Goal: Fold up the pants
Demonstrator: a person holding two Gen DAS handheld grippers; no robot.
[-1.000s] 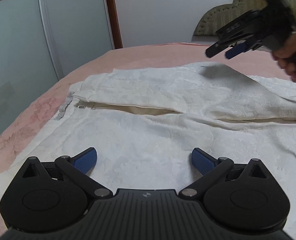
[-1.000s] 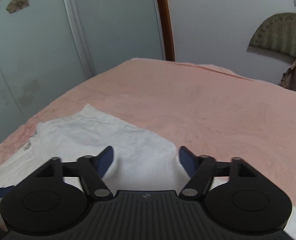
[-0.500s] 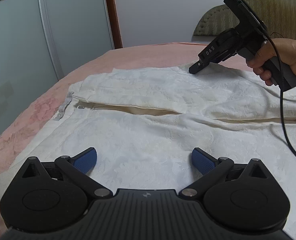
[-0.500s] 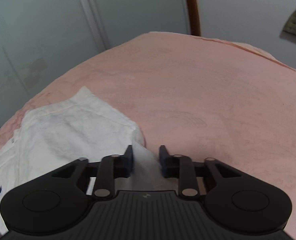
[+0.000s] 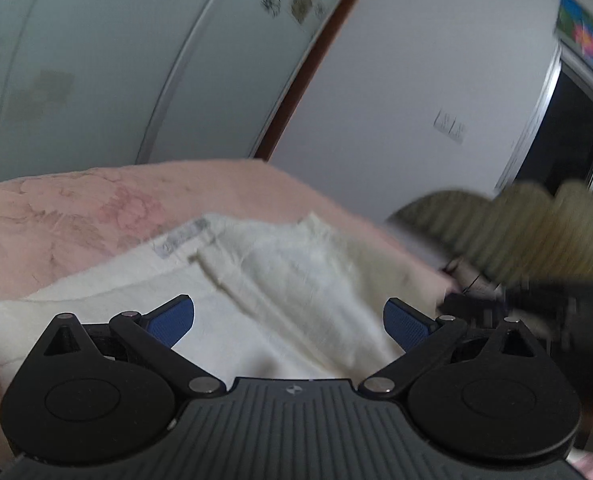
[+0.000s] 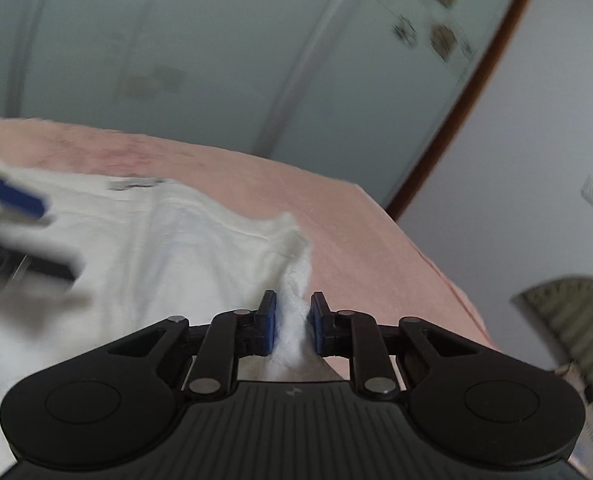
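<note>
The white pants (image 5: 288, 264) lie spread on the pink bed (image 5: 76, 208), waistband label toward the far left. My left gripper (image 5: 288, 318) hovers open just above them, nothing between its blue pads (image 5: 172, 316). In the right wrist view, my right gripper (image 6: 292, 322) is shut on a pinched ridge of the pants (image 6: 156, 248) at their far edge, and the cloth rises in a peak between the pads. Each gripper shows as a dark blur in the other's view: the right gripper (image 5: 536, 304) at the right edge, the left gripper (image 6: 16, 200) at the left edge. Both views are tilted.
Frosted sliding wardrobe doors (image 5: 96, 60) stand behind the bed, with a brown door frame (image 5: 296, 92) and white wall beside them. A padded olive headboard (image 5: 536, 220) sits at the right. Bare pink bedspread (image 6: 356, 240) lies beyond the pants' far edge.
The right gripper's jaws closed on the pants' far edge and pulled the cloth up into a peak. Both grippers moved and rolled, so both views now tilt. The left gripper stayed open.
</note>
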